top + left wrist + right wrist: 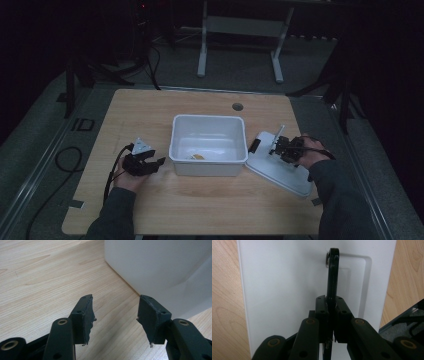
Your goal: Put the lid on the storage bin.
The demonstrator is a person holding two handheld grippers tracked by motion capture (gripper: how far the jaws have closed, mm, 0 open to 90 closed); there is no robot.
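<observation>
The wooden surface (pixel 200 200) carried a white plastic bin (pixel 208 145) at its middle, open-topped, with a small orange item (pixel 198 156) lying inside. To its right the white lid (pixel 280 167) lay flat on the surface, not yet fitted. The right claw (pixel 331 317) had pinched the lid's upright black handle (pixel 333 275), so lifting it across seemed left to do. The left claw (pixel 115 320) waited half-open and empty just left of the bin.

The white tub (pixel 208 145) stands in the middle of the table (pixel 150 200) and blocks the way between both sides. The white lid (pixel 280 170) lies just right of it. The front and left parts of the table are open wood.
</observation>
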